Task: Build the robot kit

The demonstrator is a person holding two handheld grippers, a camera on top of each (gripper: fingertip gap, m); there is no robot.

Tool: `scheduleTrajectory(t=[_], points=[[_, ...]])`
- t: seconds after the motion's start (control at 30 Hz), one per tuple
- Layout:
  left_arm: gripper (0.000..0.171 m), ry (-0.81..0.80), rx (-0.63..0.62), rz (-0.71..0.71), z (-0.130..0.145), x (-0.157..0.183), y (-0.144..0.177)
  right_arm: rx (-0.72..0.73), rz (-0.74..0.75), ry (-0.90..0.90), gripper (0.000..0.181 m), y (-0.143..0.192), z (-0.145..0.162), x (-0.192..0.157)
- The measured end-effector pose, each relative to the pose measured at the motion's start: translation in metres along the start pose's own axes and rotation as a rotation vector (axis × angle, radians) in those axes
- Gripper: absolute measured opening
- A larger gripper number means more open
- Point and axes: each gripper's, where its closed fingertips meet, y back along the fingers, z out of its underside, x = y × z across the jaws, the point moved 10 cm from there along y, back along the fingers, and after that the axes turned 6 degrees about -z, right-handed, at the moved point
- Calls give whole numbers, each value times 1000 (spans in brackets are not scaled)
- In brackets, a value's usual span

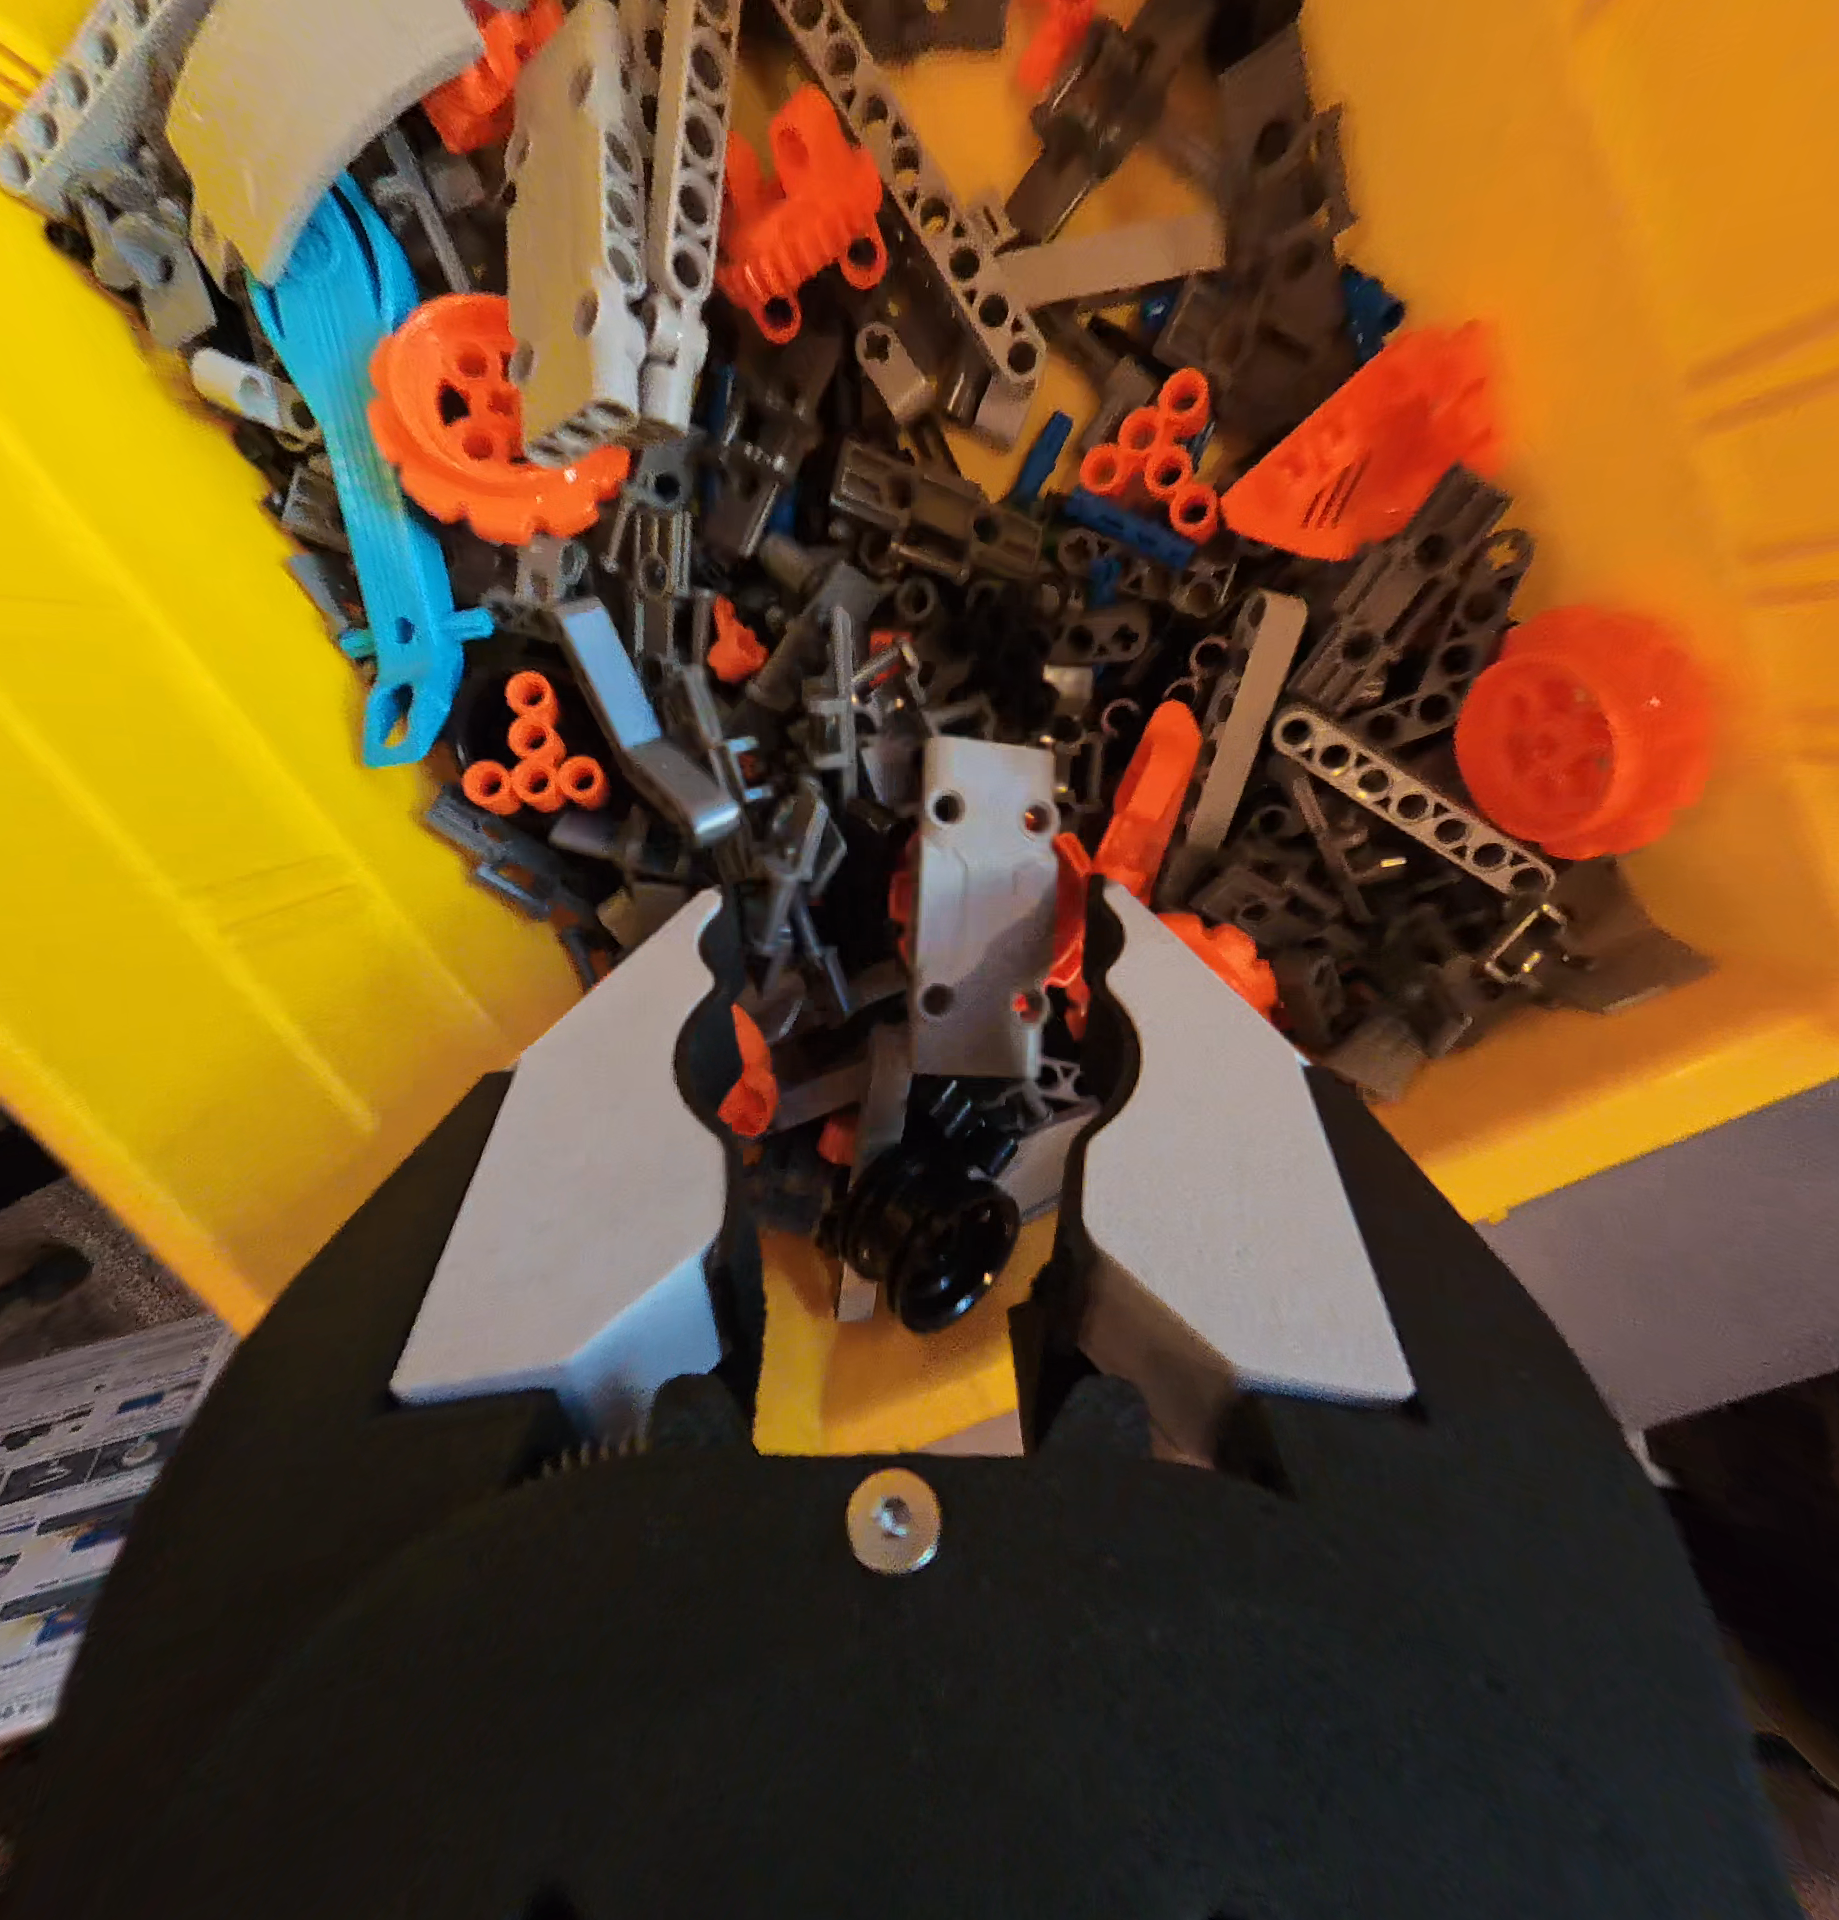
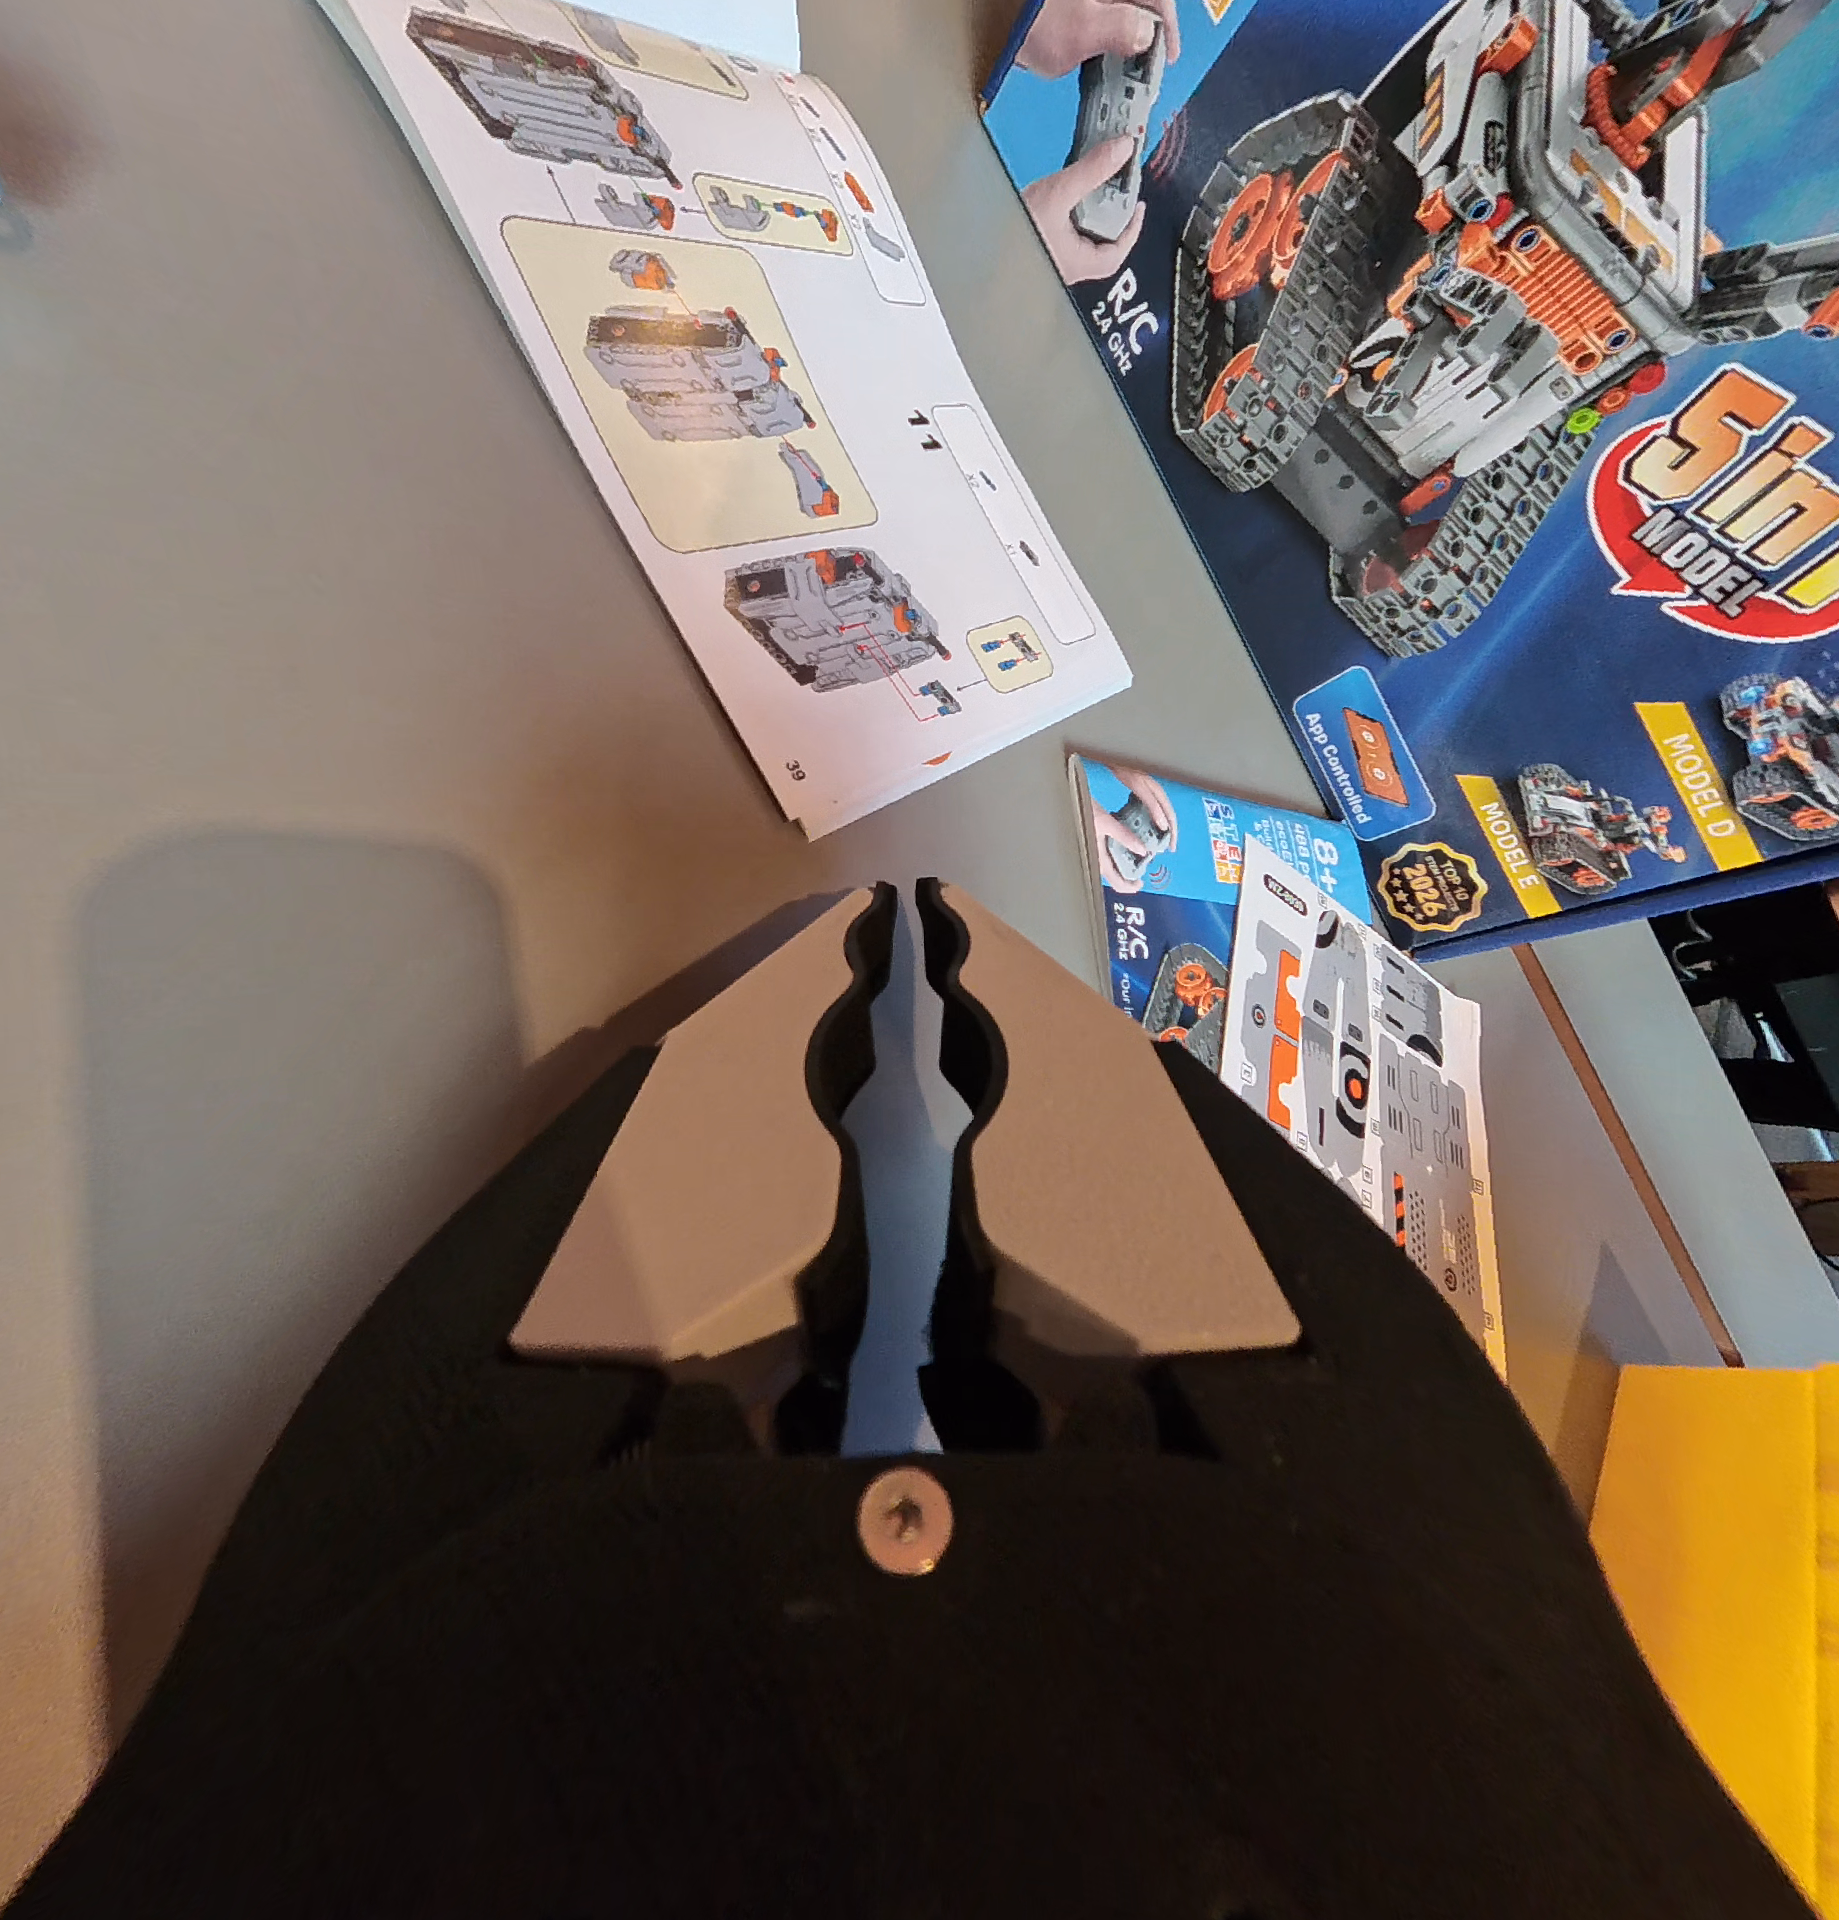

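Note:
In the left wrist view my left gripper [image 1: 910,904] is open inside a yellow bin [image 1: 167,779] heaped with grey, black and orange building pieces. Its jaws stand on either side of a light grey panel with holes [image 1: 982,914], apart from it. A black wheel [image 1: 930,1236] lies lower between the fingers. In the right wrist view my right gripper [image 2: 902,888] is shut and empty, held above a grey table [image 2: 271,623]. It points toward an open instruction booklet [image 2: 749,416].
Orange wheels [image 1: 1580,727], a blue curved piece [image 1: 375,499] and long grey beams [image 1: 946,208] fill the bin. On the table lie a blue toy box [image 2: 1517,416], a small booklet [image 2: 1164,883], a sticker sheet [image 2: 1362,1081], and the yellow bin's corner [image 2: 1746,1610]. The left gripper's tips are roughly 60 centimetres from the right gripper's. The blue curved piece [image 1: 375,499] sits 9 centimetres or so from the ends of my left fingers.

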Motion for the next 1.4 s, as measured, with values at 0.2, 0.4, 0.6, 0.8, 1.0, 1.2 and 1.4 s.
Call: scheduleTrajectory(t=[0.2,0.4,0.6,0.8,1.0,1.2,1.4], points=[[47,-28,-18,-30,-20,-4,-16,-2,4,0,3,3,1,0],[24,30,31,-4,-55,-33,-25,0,8,-4,3,4,1,0],[24,83,124,30,-84,-43,-30,-5,10,-5,3,4,3,0],[62,101,179,98,-80,-40,-17,-7,4,-4,3,4,3,0],[52,200,100,13,-35,-53,21,-9,-9,-6,3,2,4,0],[63,173,-51,23,-5,-33,20,-20,-12,4,3,0,3,-1],[55,86,16,-151,-23,-26,3,-18,-13,0,3,-1,3,-1]])
